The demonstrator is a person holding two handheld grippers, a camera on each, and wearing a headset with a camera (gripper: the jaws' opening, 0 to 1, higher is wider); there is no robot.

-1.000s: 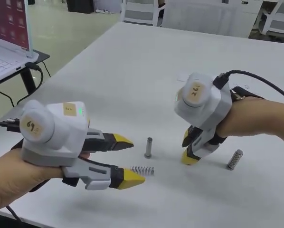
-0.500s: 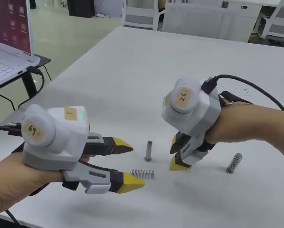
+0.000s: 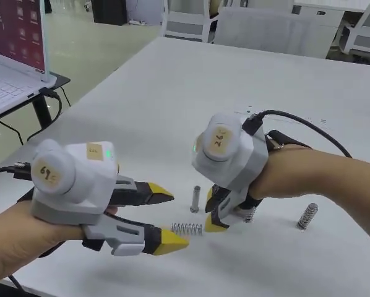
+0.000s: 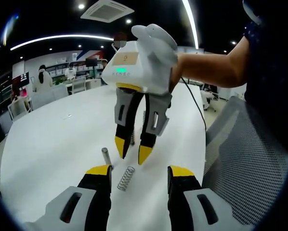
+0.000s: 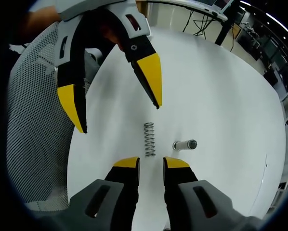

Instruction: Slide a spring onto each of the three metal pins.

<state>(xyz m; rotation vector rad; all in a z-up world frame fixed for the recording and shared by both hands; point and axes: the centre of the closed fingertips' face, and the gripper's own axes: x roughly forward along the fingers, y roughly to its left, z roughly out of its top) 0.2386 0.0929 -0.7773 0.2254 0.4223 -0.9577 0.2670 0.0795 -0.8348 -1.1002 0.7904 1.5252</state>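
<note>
**Item count at the tabletop**

You are working at one tabletop (image 3: 172,105) with two hand-held grippers: the left hand-held gripper (image 3: 179,219) and the right hand-held gripper (image 3: 213,210).

Count two springs in plain sight: the near spring (image 3: 187,229), lying between the two grippers, and the far spring (image 3: 307,216), off to the right.

Count one bare metal pin (image 3: 195,199), standing upright.

One more small part (image 3: 250,215) is partly hidden behind the right hand-held gripper. You cannot tell its kind, so add it to neither count.

Off the tabletop's left edge, count one open laptop (image 3: 15,37).
</note>
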